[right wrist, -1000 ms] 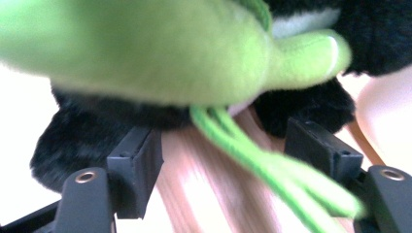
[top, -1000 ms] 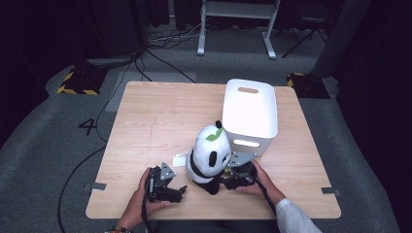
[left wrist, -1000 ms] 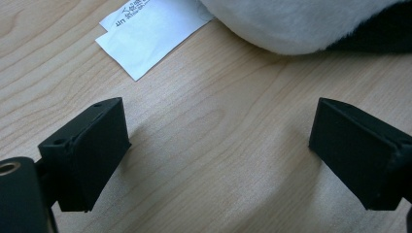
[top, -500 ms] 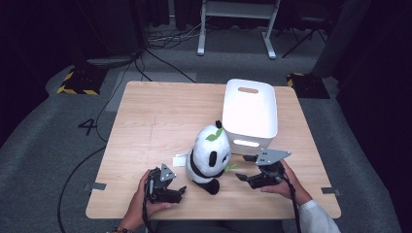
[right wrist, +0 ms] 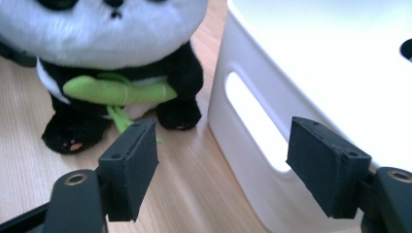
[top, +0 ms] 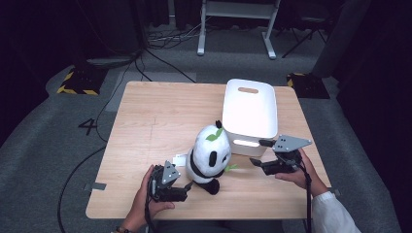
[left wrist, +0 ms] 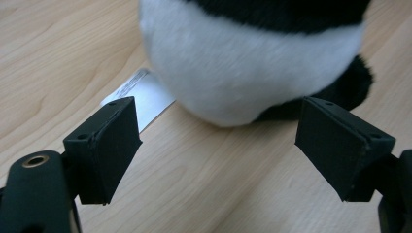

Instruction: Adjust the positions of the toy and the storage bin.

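Observation:
A plush panda (top: 210, 156) with a green leaf on its head sits upright near the table's front edge. Its white back (left wrist: 248, 58) faces my left gripper (top: 183, 187), which rests on the table just behind it, open and holding nothing. A white label (left wrist: 141, 94) lies under the panda's rear. My right gripper (top: 256, 156) is open and raised off the table, to the right of the panda and in front of the white bin (top: 249, 112). In the right gripper view the panda (right wrist: 116, 53) holds a green bamboo piece, and the bin's handle slot (right wrist: 252, 121) is close.
The white bin stands upside down on the wooden table (top: 160, 116), right of centre. On the floor behind lie cables, a white frame (top: 233, 24) and yellow-black striped blocks (top: 77, 80).
My right gripper has let go of the panda's side, opened, and moved right and up toward the bin. The left gripper and the panda have stayed in place.

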